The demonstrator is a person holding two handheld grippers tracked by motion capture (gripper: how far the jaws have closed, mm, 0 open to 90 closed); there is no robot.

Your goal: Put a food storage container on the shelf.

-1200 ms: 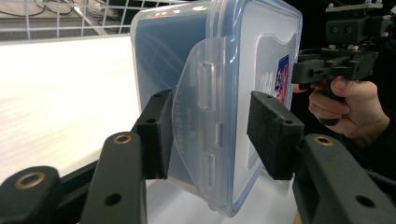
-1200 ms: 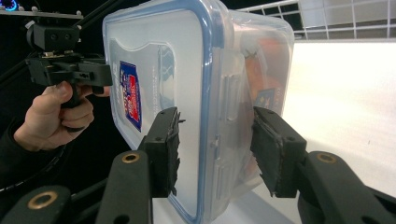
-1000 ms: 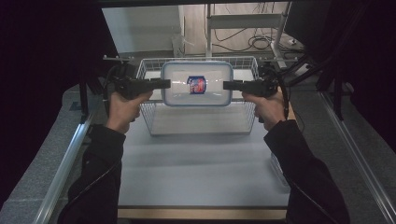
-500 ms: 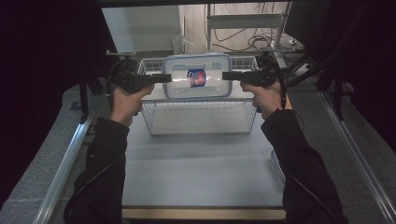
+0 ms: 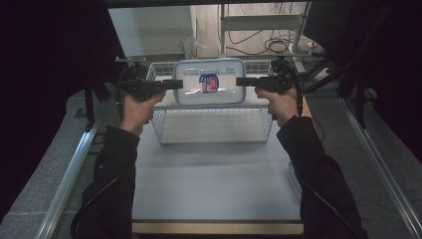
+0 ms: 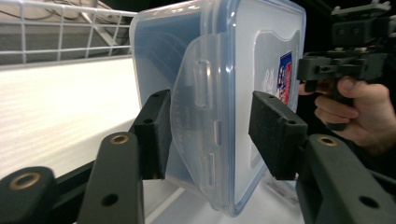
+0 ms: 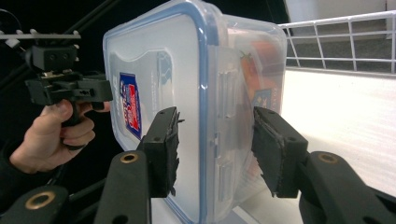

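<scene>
The clear rectangular plastic container with a blue-rimmed snap lid (image 5: 209,82) hangs in the air above the white wire basket (image 5: 214,124), held between the two tools at the far middle of the pale grey surface (image 5: 214,184). Seen from the high view, its lid faces the camera, with a small red and blue label (image 5: 209,82) near the centre. The left hand-held gripper (image 5: 171,84) comes in from the container's left end, and in the left gripper view (image 6: 210,135) its two black jaws straddle the container's side latch flap; one foam pad (image 6: 156,133) lies against the base side, while the other pad (image 6: 273,133) stands off the lid with a visible gap, so a firm pinch cannot be confirmed there. The right hand-held gripper (image 5: 246,82) meets the opposite end, and in the right gripper view (image 7: 217,149) its jaws likewise sit on either side of the lid rim and latch; whether both pads press the plastic cannot be told. Each tool is carried by a bare hand, the left hand (image 5: 137,109) and the right hand (image 5: 281,104), with dark sleeves behind. Something orange (image 7: 261,60) shows dimly through the container wall in the right gripper view.
</scene>
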